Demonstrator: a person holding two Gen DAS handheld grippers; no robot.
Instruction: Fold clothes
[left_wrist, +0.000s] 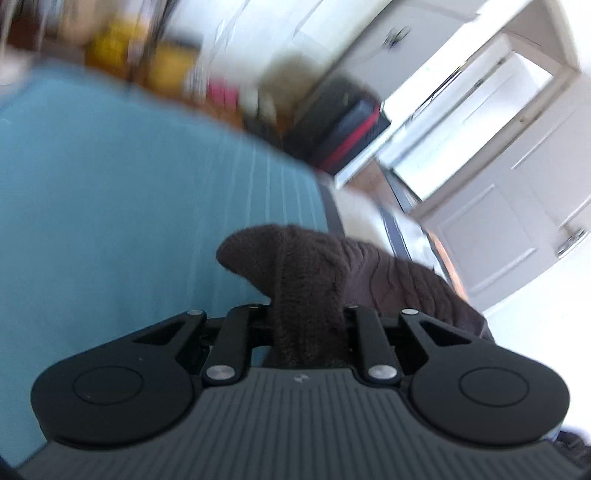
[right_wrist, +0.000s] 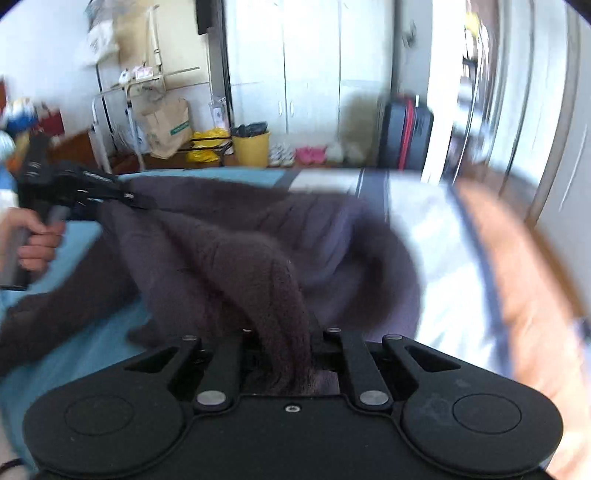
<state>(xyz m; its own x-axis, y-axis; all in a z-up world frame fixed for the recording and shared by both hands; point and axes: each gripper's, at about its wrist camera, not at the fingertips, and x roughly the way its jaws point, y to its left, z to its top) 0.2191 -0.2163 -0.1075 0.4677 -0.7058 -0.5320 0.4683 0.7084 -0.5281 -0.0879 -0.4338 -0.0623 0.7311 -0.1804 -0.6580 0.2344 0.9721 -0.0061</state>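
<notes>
Both grippers are clamped on a dark brown fuzzy sweater. The left gripper has a thick bunch of it pinched between closed fingers, and so does the right gripper. The sweater hangs between them above the bed, rumpled across the middle of the frame, its lower left part trailing onto the blue sheet. No neat fold shows; it is mid-handling, with folding seemingly left to do.
</notes>
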